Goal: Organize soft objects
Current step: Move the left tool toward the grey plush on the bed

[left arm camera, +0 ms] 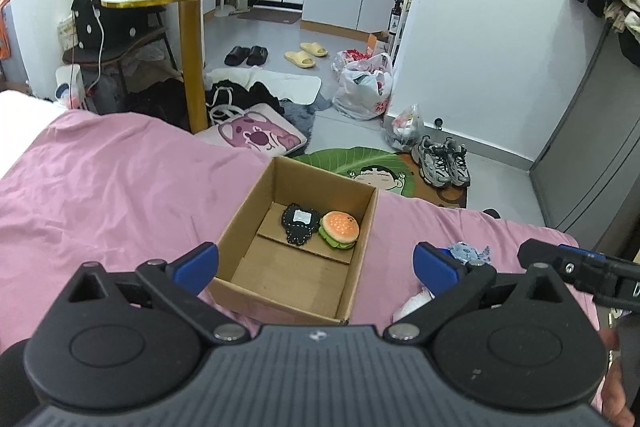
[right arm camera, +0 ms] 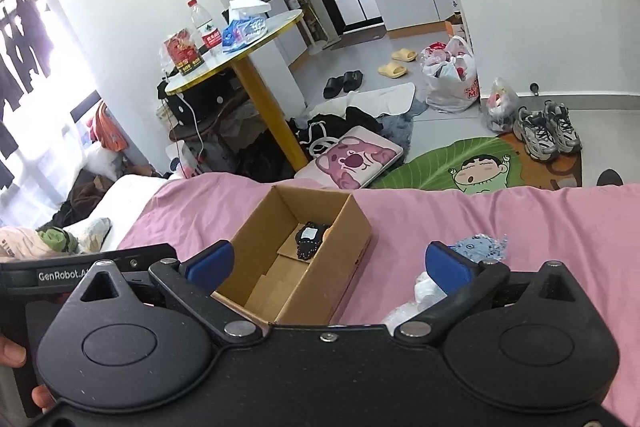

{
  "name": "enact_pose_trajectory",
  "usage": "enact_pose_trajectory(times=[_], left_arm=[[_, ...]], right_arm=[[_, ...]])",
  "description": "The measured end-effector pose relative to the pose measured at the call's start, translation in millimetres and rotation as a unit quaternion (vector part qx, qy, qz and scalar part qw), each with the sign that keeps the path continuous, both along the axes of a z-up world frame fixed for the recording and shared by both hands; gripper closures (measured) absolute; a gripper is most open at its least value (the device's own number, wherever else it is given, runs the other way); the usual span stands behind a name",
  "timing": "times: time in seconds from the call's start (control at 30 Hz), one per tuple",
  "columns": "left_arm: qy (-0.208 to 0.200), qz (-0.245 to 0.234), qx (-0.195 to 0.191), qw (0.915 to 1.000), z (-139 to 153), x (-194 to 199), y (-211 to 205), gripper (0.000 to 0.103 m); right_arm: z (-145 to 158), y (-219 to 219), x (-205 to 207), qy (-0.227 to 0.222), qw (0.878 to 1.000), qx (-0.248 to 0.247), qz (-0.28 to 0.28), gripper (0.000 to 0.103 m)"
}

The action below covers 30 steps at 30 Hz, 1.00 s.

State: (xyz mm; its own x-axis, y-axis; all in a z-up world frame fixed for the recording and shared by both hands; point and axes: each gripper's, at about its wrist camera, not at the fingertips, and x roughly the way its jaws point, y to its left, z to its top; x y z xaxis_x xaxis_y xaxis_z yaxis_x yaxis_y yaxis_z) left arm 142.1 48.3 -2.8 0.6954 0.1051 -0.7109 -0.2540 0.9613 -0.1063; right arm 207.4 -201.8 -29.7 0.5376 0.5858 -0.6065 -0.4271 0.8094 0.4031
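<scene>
With both grippers spread wide and holding nothing, the blue plush (right arm camera: 482, 247) lies on the pink bedsheet (right arm camera: 560, 227) just right of the cardboard box (right arm camera: 348, 227), beyond the right gripper (right arm camera: 328, 263), nearer than the left gripper (left arm camera: 316, 263).

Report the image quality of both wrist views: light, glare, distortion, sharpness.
Left wrist view: even daylight, strong fisheye bending of walls, cardboard box and burger toy sharp, the left gripper in soft focus. Right wrist view: window at far left blown out white, frame tilted, the box clear, the right gripper slightly soft, dark vignette at the top corners.
</scene>
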Motion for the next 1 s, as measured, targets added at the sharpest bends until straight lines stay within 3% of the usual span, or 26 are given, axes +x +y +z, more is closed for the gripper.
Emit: enact_pose_trajectory(times=[0.57,1.0], left_arm=[[0.022,-0.024,0.01,0.9994,1,-16,-41,0.001],[0.026,-0.028,-0.013,0.9992,-30,-4,-55,0.003]], right_arm=[[-1,-53,-11,0.0,0.999,0.024,-0.029,0.0],[-38,-88,-7,0.041,0.996,0.003,-0.085,0.0]])
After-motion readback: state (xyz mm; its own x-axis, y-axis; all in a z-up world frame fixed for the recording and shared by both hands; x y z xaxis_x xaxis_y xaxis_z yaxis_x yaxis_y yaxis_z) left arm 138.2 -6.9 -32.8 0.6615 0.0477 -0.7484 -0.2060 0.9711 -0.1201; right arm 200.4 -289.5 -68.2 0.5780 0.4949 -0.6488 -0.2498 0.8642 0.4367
